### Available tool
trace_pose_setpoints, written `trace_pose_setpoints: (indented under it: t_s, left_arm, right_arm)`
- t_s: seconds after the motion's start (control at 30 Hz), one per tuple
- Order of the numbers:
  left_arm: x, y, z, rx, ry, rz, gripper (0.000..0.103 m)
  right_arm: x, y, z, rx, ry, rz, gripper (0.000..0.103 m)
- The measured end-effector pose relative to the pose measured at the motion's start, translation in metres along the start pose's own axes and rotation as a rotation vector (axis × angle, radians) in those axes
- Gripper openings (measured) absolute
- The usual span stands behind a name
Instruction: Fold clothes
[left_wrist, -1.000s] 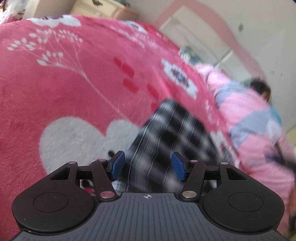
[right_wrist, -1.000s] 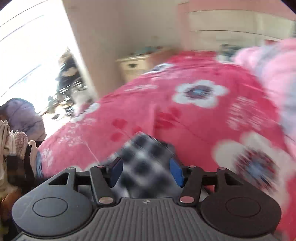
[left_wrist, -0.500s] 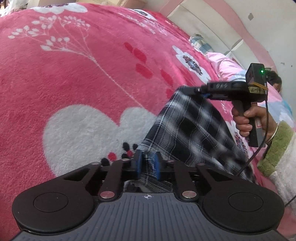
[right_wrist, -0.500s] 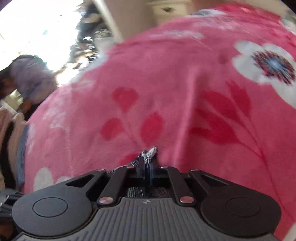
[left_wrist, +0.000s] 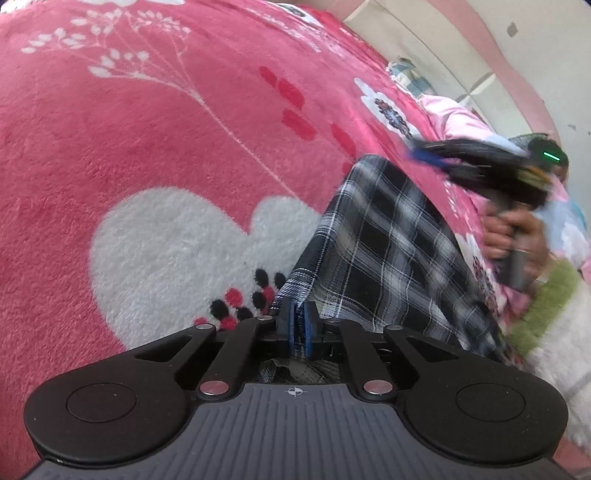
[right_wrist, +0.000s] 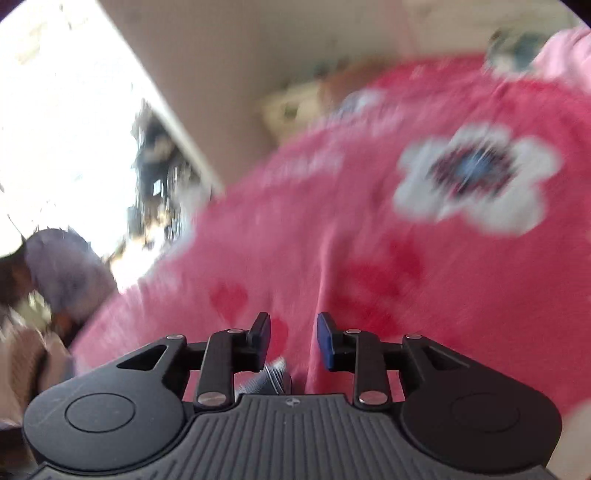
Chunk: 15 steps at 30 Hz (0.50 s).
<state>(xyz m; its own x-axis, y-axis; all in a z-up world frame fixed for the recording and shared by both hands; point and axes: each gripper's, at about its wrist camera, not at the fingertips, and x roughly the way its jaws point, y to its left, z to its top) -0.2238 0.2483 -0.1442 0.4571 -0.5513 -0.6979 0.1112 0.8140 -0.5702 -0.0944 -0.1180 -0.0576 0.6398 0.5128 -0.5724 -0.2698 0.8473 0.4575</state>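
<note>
My left claw (left_wrist: 299, 325) is clamped on the near hem corner of the plaid garment (left_wrist: 384, 251), pinning that end so the cloth stays stretched flat across the pink floral blanket (left_wrist: 155, 122) toward one o'clock. My right claw (right_wrist: 293, 341), seen blurred at two o'clock in the left view, has its pads parted and holds nothing. I judge that hand free to re-grip while the left anchors the cloth for a fold.

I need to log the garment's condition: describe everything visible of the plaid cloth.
The plaid cloth is a woven-looking black, white and grey check with a stitched hem. It lies in a long strip across the pink fleece blanket. The left gripper is shut on its near corner; the right gripper is open, off its far end.
</note>
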Motion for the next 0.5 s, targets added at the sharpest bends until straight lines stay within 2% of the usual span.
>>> trace_pose_setpoints:
  t_s: [0.1,0.17,0.23,0.27,0.3,0.37,0.43,0.5]
  left_arm:
    - [-0.001,0.000,0.000,-0.003,-0.002,0.002,0.007]
    - [0.000,0.000,0.001,-0.005,-0.003,0.003,0.007]
    - [0.000,0.001,0.001,-0.016,-0.003,0.001,0.007]
    - [0.000,0.002,0.001,-0.022,-0.003,-0.002,0.007]
    - [0.000,0.003,0.001,-0.031,-0.004,-0.006,0.007]
    - [0.000,0.005,0.002,-0.049,-0.006,-0.019,0.007]
    - [-0.001,0.007,0.002,-0.065,-0.004,-0.031,0.008]
    - [-0.005,0.008,0.003,-0.077,-0.021,-0.034,0.012]
  right_arm:
    - [-0.041,0.017,-0.009,-0.071,0.084,0.035,0.025]
    - [-0.038,0.029,-0.027,-0.140,0.210,0.038,0.020]
    - [-0.015,0.026,-0.050,-0.179,0.307,-0.045,0.020]
    - [-0.001,0.019,-0.062,-0.184,0.347,-0.109,0.015]
    - [0.009,0.006,-0.070,-0.139,0.355,-0.152,0.013]
    - [0.004,-0.023,-0.073,0.056,0.285,-0.121,0.012]
    - [-0.031,-0.034,-0.066,0.221,0.172,-0.106,0.019]
    - [-0.088,-0.025,-0.069,0.238,0.100,-0.129,0.019]
